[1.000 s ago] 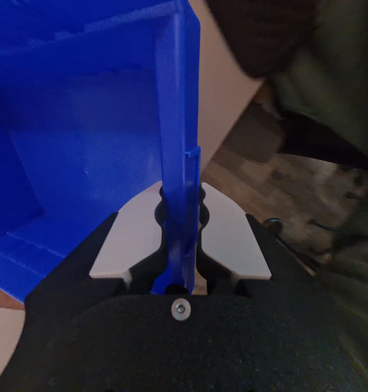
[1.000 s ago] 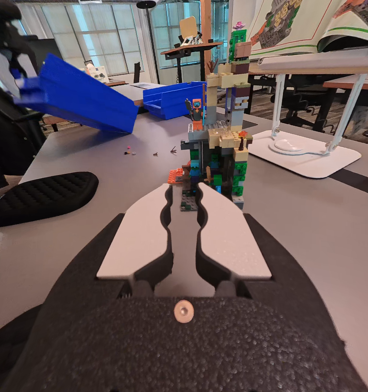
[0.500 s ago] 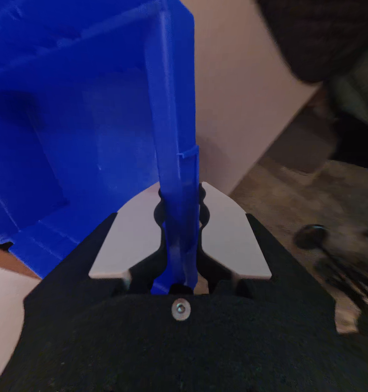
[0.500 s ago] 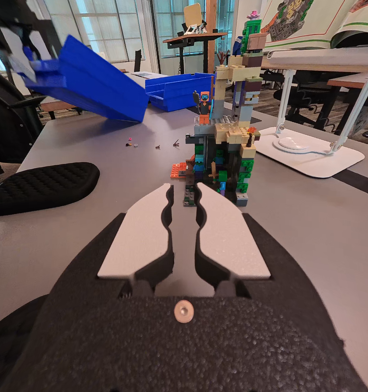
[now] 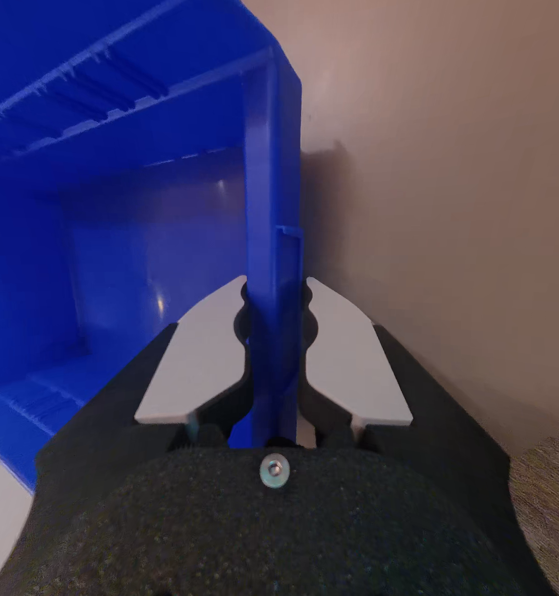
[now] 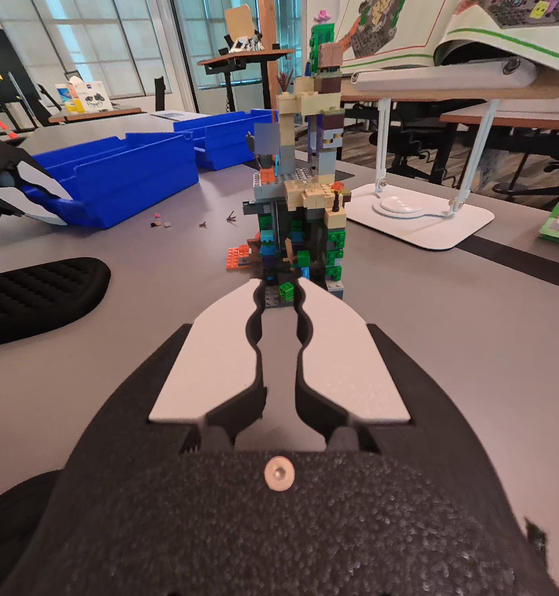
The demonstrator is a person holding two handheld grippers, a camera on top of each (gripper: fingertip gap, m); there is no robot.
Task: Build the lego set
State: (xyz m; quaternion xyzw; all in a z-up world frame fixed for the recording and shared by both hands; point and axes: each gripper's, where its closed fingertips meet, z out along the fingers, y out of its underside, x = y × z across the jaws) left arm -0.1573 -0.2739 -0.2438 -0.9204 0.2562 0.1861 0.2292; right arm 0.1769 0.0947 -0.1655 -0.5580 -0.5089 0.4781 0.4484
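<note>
The lego build (image 6: 304,200), a tall multicoloured tower with small figures, stands on the grey table (image 6: 433,338) straight ahead. My right gripper (image 6: 279,290) is just in front of its base, fingers a narrow gap apart and empty. My left gripper (image 5: 276,287) is shut on the side wall of a blue bin (image 5: 143,225), whose visible inside looks empty. In the right wrist view that bin (image 6: 126,180) rests on the table at the left with the left gripper (image 6: 43,206) at its near end.
A second blue bin (image 6: 226,142) sits behind the first. Tiny loose pieces (image 6: 160,223) lie between bin and tower. A black pad (image 6: 36,296) lies at the left. A white stand base (image 6: 416,216) holding an instruction booklet (image 6: 465,29) is at the right. One gripper's finger ends stand about 50 cm off the other's.
The blue bin, held tilted in the air before, has come down level onto the table in the left gripper. The right gripper has moved a little closer to the tower.
</note>
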